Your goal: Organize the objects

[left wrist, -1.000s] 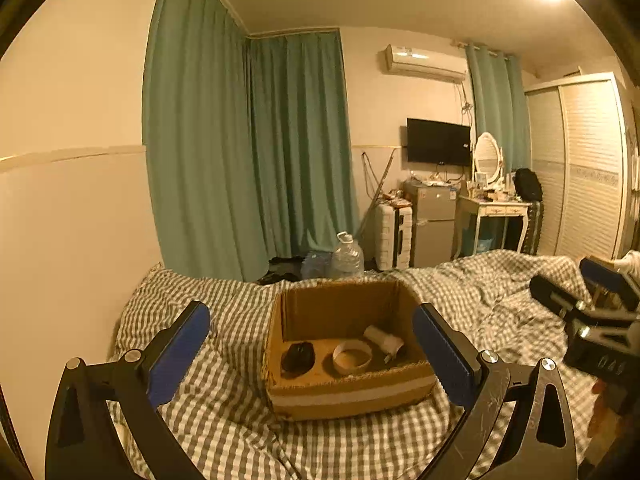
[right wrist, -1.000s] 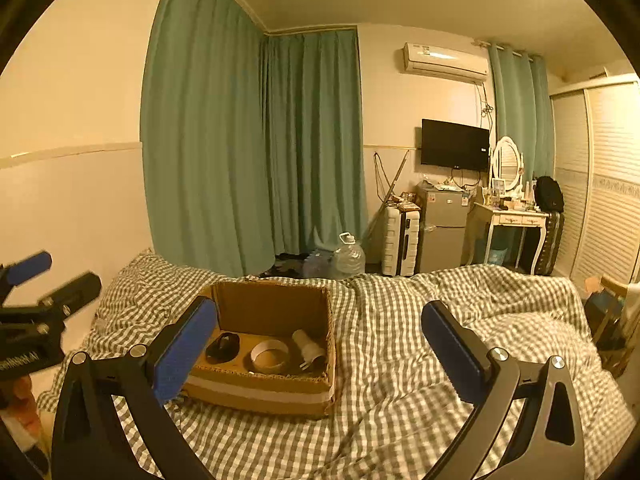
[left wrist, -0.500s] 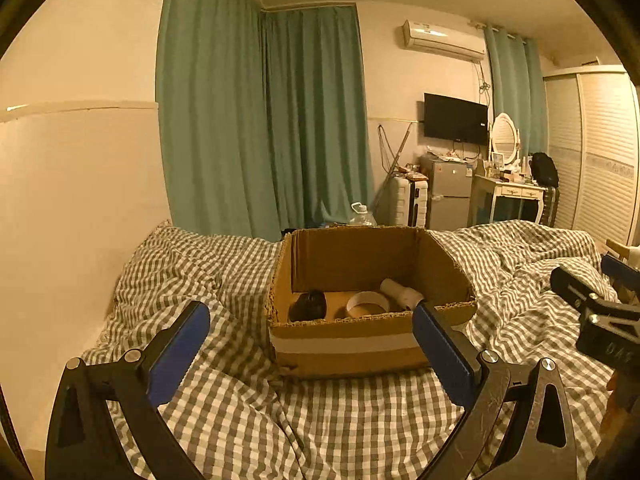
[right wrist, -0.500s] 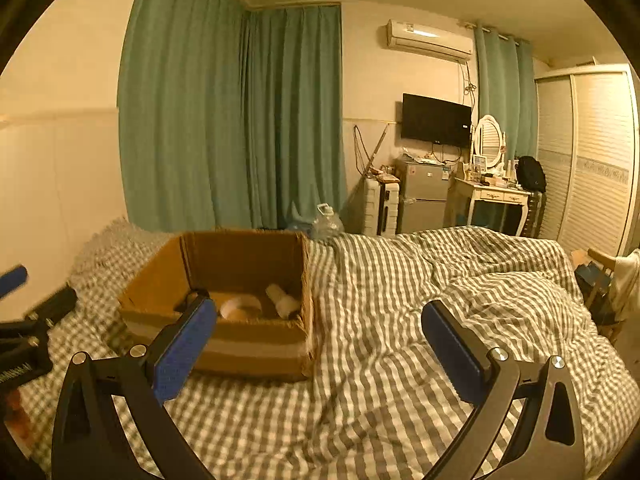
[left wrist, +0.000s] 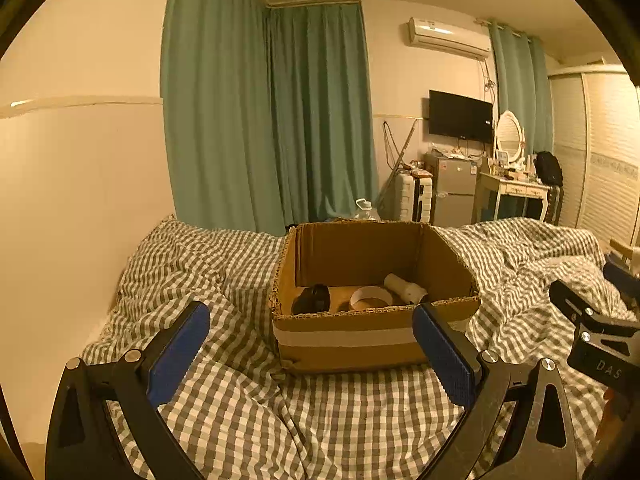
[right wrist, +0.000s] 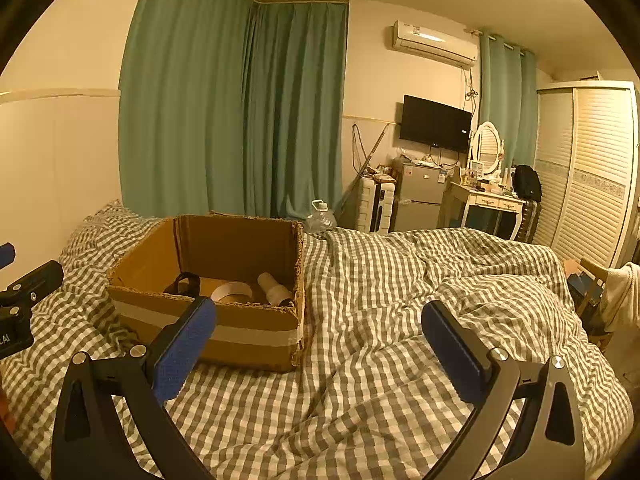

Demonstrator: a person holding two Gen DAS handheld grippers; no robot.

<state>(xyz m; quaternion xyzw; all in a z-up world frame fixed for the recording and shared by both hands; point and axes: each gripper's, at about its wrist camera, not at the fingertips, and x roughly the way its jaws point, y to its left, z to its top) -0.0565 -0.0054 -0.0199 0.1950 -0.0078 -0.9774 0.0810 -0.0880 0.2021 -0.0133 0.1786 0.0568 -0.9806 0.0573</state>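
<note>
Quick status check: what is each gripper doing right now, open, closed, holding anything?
Left gripper: open, holding nothing, facing the cardboard box.
Right gripper: open, holding nothing, above the checkered bedspread.

A: What does the left tool look like?

B: Two black, angular arms with triangular cut-outs, silver screw heads at the joints, and blue ribbed pads on the inner faces.

A: And the right tool?

B: The same build. From the left camera its black body carries pale lettering reading "DAS" beside silver screws.
</note>
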